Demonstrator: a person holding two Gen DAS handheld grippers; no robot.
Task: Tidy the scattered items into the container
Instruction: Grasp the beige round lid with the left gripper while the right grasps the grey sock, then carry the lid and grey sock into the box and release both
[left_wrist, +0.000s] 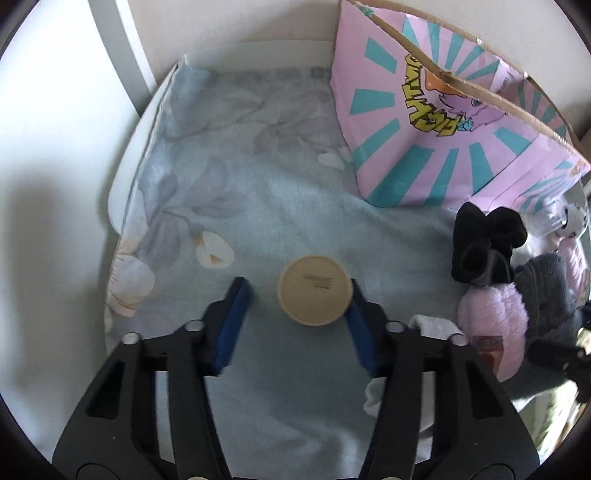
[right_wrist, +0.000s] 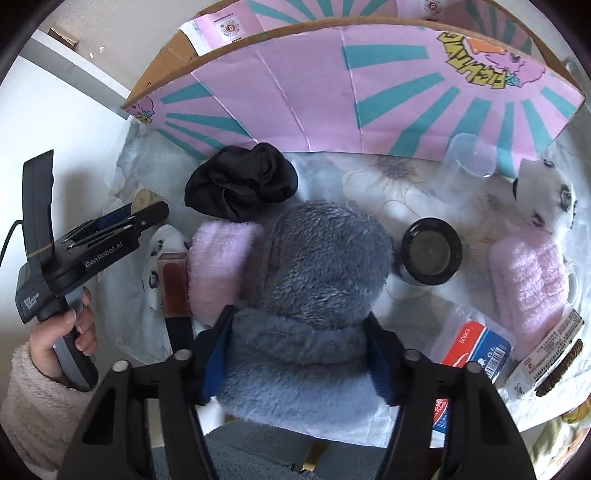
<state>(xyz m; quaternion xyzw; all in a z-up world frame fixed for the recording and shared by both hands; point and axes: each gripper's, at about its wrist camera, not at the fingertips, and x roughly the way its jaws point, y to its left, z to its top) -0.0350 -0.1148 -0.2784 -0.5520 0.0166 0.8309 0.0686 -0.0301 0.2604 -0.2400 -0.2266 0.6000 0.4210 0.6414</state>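
Readable print on two things

"GenRobot.AI" runs along the left gripper (right_wrist: 142, 218), left of the right gripper's fingers; "50pcs" marks the red-and-blue packet (right_wrist: 476, 350), right of them.

I see a bed spread with a pale blue floral sheet (left_wrist: 266, 192) set against a plain cream wall (left_wrist: 229, 22), a white bed frame (left_wrist: 122, 155) curving along its side, and soft daylight washing the white surface (left_wrist: 55, 147) beyond it.
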